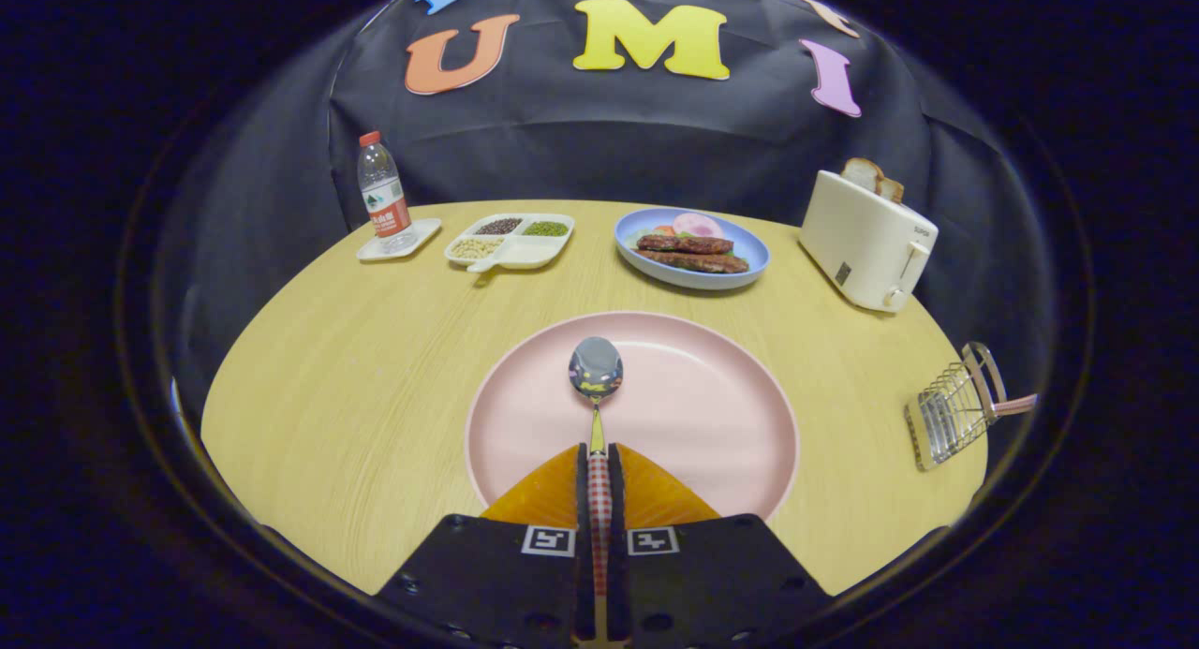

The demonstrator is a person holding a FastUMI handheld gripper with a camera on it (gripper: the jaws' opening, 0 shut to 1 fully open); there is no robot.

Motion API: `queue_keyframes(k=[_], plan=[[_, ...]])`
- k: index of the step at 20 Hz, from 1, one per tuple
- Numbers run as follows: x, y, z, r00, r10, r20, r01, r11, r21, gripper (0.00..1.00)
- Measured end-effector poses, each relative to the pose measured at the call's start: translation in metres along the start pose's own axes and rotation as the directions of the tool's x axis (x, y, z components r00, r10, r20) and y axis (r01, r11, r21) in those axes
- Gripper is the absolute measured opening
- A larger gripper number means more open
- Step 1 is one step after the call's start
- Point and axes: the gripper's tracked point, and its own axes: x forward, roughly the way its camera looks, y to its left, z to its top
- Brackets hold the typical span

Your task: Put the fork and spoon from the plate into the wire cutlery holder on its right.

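Note:
A metal spoon (596, 368) with a red-checked handle juts forward from between my fingers, its bowl held over the pink plate (712, 396). My gripper (599, 454) is shut on the spoon's handle, both orange fingers (548, 494) pressing it from either side. The wire cutlery holder (951, 410) stands to the right of the plate near the table's edge, and a pink-handled piece of cutlery (1016, 405) pokes out of it.
Along the back of the round wooden table (356, 396) stand a water bottle (384, 195) on a small tray, a divided dish of beans (510, 240), a blue plate of food (693, 248) and a white toaster (866, 242) with bread.

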Motion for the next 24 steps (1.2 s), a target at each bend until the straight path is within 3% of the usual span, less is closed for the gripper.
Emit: queue_keyframes(k=[9, 19, 24], plan=[[-0.102, -0.074, 0.057, 0.998, -0.024, 0.057, 0.025, 0.999, -0.021, 0.05], [-0.194, -0.252, 0.096, 0.995, -0.097, 0.015, 0.098, 0.993, -0.059, 0.05], [-0.199, -0.305, 0.073, 0.989, -0.072, -0.129, 0.069, 0.997, -0.025, 0.05]])
